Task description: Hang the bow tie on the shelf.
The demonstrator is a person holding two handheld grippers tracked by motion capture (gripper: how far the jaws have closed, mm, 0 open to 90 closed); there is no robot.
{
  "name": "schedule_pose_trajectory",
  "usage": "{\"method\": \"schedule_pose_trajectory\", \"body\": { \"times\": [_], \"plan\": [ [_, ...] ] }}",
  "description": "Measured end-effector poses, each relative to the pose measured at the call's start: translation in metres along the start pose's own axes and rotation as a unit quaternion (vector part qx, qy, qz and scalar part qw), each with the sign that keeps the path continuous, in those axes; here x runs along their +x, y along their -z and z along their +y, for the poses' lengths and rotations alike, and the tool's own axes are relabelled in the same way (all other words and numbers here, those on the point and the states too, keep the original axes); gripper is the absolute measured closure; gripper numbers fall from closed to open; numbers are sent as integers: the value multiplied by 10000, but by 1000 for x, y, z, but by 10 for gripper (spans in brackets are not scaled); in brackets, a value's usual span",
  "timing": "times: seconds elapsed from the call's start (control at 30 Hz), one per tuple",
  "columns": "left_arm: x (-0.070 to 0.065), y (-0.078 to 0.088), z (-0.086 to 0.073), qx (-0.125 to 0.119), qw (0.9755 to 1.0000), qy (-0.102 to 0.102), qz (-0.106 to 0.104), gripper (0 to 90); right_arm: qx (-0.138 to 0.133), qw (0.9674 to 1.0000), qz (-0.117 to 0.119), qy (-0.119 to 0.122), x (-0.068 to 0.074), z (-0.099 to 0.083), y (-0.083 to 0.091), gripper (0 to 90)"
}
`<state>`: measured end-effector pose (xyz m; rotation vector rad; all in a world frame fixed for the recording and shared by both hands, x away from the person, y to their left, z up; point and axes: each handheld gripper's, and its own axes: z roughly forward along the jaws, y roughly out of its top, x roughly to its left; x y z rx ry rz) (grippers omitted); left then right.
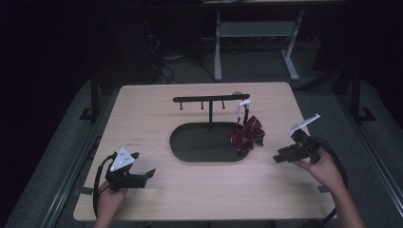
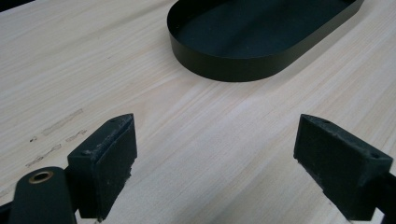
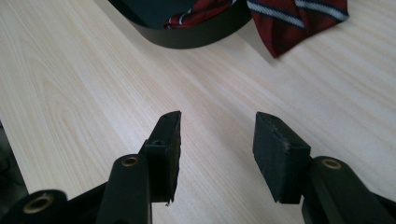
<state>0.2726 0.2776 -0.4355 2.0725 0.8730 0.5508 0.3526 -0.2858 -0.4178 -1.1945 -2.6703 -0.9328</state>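
While the red, navy and white striped fabric bow hangs from the right end of the black T-shaped metal stand, its lower folds drape over the right rim of the black oval tray onto the pale wooden table. Near it to the right, the right claw hovers with jaws apart and nothing between them. The left claw sits wide apart over bare wood at the front left.
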Motion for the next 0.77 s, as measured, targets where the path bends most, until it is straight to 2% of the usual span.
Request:
{"method": "schedule_pose_trajectory", "body": {
  "times": [0.27,0.37,0.6,0.77],
  "plan": [
    [0,0,0,22,10000,-29,-5,132,-77,10000,-31,-23,5,-14,-4,510],
    [0,0,0,32,10000,-33,-5,132,-118,9999,-80,46,9,-18,-5,495],
    [1,1,0,10,10000,-20,6,132,-389,9988,-282,20,31,-32,-6,400],
    [-1,1,2,-14,10000,-45,-9,132,-600,9976,-355,-28,40,-44,-11,377]
  ]
}}
